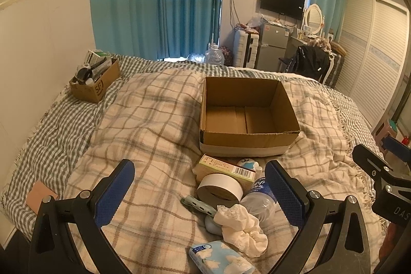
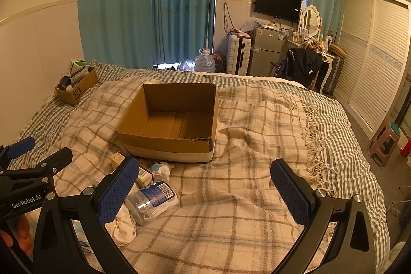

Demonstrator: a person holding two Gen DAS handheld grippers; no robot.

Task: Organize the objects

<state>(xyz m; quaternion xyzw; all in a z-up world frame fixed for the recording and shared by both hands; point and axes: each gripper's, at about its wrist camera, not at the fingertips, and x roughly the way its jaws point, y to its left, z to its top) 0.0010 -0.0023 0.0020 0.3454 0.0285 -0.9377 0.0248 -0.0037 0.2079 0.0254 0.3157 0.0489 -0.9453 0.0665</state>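
A rumpled plaid blanket (image 1: 159, 125) covers the bed, and an open cardboard box (image 1: 246, 140) sits on it, nothing inside. Just in front of the box lies the clutter: tape roll (image 1: 219, 188), clear plastic bottle (image 1: 259, 202), carton (image 1: 226, 167), crumpled white cloth (image 1: 241, 225), tissue pack (image 1: 218, 257). The left gripper (image 1: 200, 191) hangs spread above the pile; the right gripper (image 2: 205, 194) is spread over bare blanket. The smooth round bottle could roll away, and the limp cloth could drag its neighbours along.
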